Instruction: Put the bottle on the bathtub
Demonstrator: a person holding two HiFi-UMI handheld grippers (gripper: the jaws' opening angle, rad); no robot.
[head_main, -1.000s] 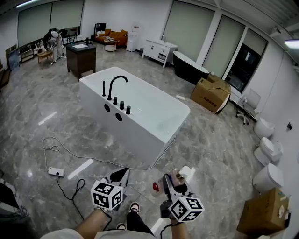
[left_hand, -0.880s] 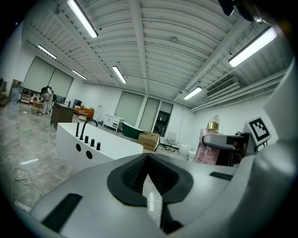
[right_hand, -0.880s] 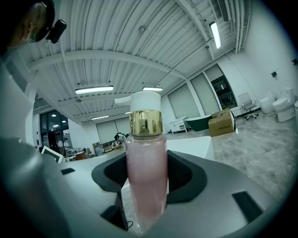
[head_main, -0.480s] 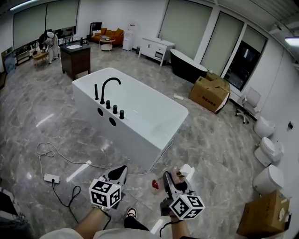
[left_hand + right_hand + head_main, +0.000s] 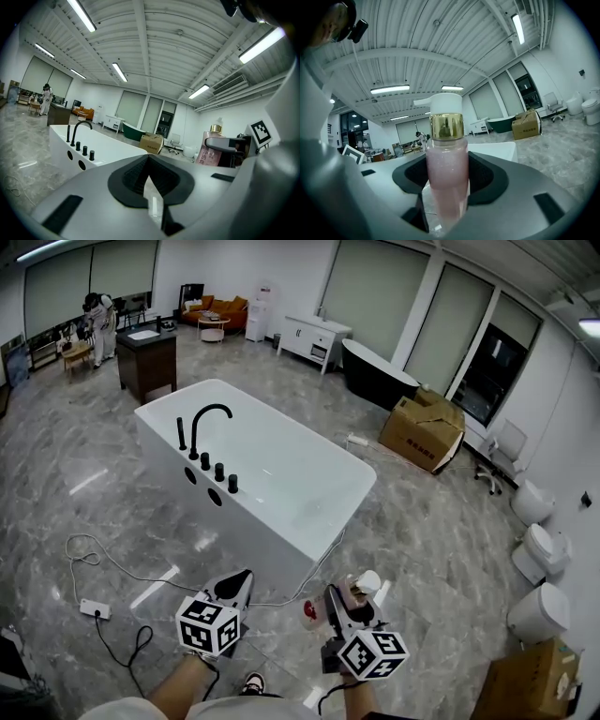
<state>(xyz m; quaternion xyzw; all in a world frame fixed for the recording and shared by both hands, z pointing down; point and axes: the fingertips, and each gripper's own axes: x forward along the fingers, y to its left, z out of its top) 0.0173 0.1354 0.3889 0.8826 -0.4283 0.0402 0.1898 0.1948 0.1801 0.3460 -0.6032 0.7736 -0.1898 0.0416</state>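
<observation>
Right gripper view gives me the clearest read: my right gripper (image 5: 446,213) is clamped on the bottle (image 5: 446,171), both dark pads pressing its clear body, and it stands upright between the jaws. The bottle is filled nearly to its gold collar with a pale pink, faintly glittery liquid, and a white pump head sits on top.

From the head view, the bottle is held over the marble floor, near the closest corner of the bathtub (image 5: 281,526) but apart from it. The tub is white, with a black faucet (image 5: 202,423) and a row of black knobs along its left rim; I see only smooth white inside its basin.

My left gripper (image 5: 149,185) hangs beside the right one with its jaws drawn together and nothing between them.

Beyond the tub, a cardboard box (image 5: 424,432) lies on the floor with its flaps loose; I cannot tell what it contains. A second box (image 5: 530,679) sits at lower right.
</observation>
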